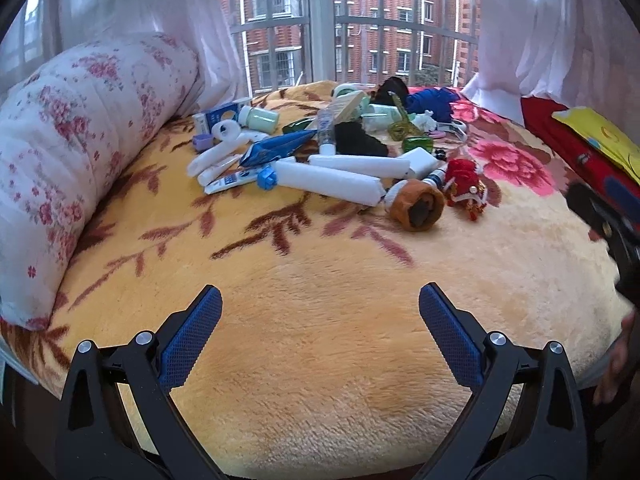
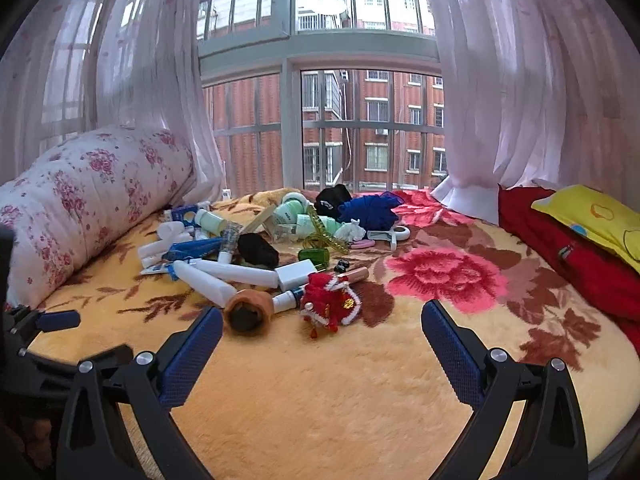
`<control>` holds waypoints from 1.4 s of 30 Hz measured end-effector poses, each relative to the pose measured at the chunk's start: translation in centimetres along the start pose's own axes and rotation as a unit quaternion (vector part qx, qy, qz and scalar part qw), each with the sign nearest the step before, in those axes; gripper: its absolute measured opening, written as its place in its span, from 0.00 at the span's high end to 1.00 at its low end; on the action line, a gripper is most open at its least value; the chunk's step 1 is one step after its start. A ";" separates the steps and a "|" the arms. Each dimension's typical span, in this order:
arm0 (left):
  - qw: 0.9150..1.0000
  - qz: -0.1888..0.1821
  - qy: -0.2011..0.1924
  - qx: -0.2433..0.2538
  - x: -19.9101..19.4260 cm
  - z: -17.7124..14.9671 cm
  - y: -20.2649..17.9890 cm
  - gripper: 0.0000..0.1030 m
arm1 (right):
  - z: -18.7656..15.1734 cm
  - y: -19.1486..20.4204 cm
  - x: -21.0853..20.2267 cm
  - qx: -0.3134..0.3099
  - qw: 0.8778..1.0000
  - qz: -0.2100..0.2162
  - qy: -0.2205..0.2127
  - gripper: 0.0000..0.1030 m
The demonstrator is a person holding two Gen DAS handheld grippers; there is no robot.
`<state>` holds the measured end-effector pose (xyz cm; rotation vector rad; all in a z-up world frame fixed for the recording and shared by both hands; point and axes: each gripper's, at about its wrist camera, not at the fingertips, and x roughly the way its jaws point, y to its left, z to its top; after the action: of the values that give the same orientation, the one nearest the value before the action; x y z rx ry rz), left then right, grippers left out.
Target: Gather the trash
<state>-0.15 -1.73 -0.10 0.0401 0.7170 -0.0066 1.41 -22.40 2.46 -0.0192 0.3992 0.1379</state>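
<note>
Ahead of the fingers, we cannot read the print on the small blue and white box (image 1: 216, 117) or on the flat tube (image 1: 231, 181). The black lump (image 1: 358, 140) behind the white rolls is too dark for us to identify. To the right of the left gripper's fingers, the right gripper (image 1: 608, 220) shows only as a blurred dark shape cut by the edge. The yellow pillow (image 2: 596, 216) runs out of the right wrist view.
</note>
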 end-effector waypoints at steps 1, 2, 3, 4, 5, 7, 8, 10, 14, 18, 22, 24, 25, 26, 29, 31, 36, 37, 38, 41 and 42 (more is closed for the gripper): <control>1.000 0.001 -0.001 0.005 0.0 0.0 -0.2 0.06 | 0.2 -0.1 0.2 0.001 1.000 -0.003 0.002 0.05; 1.000 0.001 -0.001 0.009 0.0 0.1 -0.4 0.07 | 0.3 -0.2 0.4 0.003 1.000 -0.004 0.004 0.05; 1.000 0.001 0.000 0.010 0.0 0.1 -0.5 0.06 | 0.3 -0.3 0.6 0.005 1.000 -0.004 0.006 0.05; 1.000 0.001 0.001 0.009 0.0 0.1 -0.6 0.06 | 0.4 -0.3 0.8 0.006 1.000 -0.003 0.007 0.05; 1.000 0.000 0.004 0.008 0.0 0.2 -0.6 0.06 | 0.3 -0.2 0.9 0.006 1.000 -0.003 0.010 0.05; 1.000 0.002 0.007 0.005 0.1 0.3 -0.6 0.06 | 0.1 -0.1 1.1 0.003 1.000 -0.003 0.015 0.05; 1.000 0.001 0.009 0.003 0.0 0.3 -0.6 0.06 | -0.1 0.1 1.2 0.000 1.000 -0.003 0.016 0.05; 1.000 0.002 0.010 -0.001 0.0 0.3 -0.5 0.06 | -0.3 0.4 1.3 -0.008 1.000 -0.004 0.018 0.05; 1.000 0.005 0.013 -0.004 0.1 0.1 -0.4 0.07 | -0.3 0.9 1.2 -0.023 1.000 -0.010 0.015 0.05; 1.000 0.001 0.018 -0.009 0.2 0.1 -0.4 0.06 | -0.3 0.9 1.0 -0.023 1.000 -0.007 0.012 0.05; 1.000 0.003 0.016 -0.007 0.1 0.0 -0.5 0.06 | -0.3 0.7 1.0 -0.020 1.000 -0.007 0.014 0.05; 1.000 0.002 0.017 -0.008 0.2 0.1 -0.5 0.06 | -0.3 0.7 1.0 -0.018 1.000 -0.006 0.014 0.05; 1.000 0.002 0.017 -0.008 0.2 0.1 -0.5 0.07 | -0.3 0.6 1.0 -0.017 1.000 -0.006 0.014 0.05; 1.000 0.003 0.017 -0.008 0.3 0.0 -0.5 0.07 | -0.3 0.7 1.0 -0.017 1.000 -0.006 0.014 0.05; 1.000 0.002 0.019 -0.008 0.2 0.0 -0.5 0.06 | -0.4 0.8 1.0 -0.018 1.000 -0.007 0.016 0.05; 1.000 0.003 0.018 -0.007 0.1 0.0 -0.5 0.07 | -0.5 0.8 1.1 -0.018 1.000 -0.006 0.017 0.05; 1.000 0.002 0.021 -0.008 0.1 0.0 -0.3 0.07 | -0.6 0.8 1.2 -0.018 1.000 -0.004 0.019 0.05; 1.000 0.002 0.022 -0.009 0.1 0.0 -0.3 0.07 | -0.6 0.8 1.2 -0.017 1.000 -0.004 0.019 0.05; 1.000 0.002 0.022 -0.008 0.2 0.0 -0.3 0.07 | -0.6 0.8 1.2 -0.017 1.000 -0.004 0.019 0.05; 1.000 0.003 0.021 -0.008 0.1 0.1 -0.3 0.06 | -0.6 0.8 1.2 -0.017 1.000 -0.004 0.019 0.05; 1.000 0.003 0.021 -0.008 0.1 0.1 -0.3 0.06 | -0.7 0.8 1.2 -0.016 1.000 -0.004 0.019 0.05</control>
<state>-0.01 -1.99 -0.15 0.0271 0.7596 0.0063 2.16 -21.51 1.40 -0.0555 0.4350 0.1366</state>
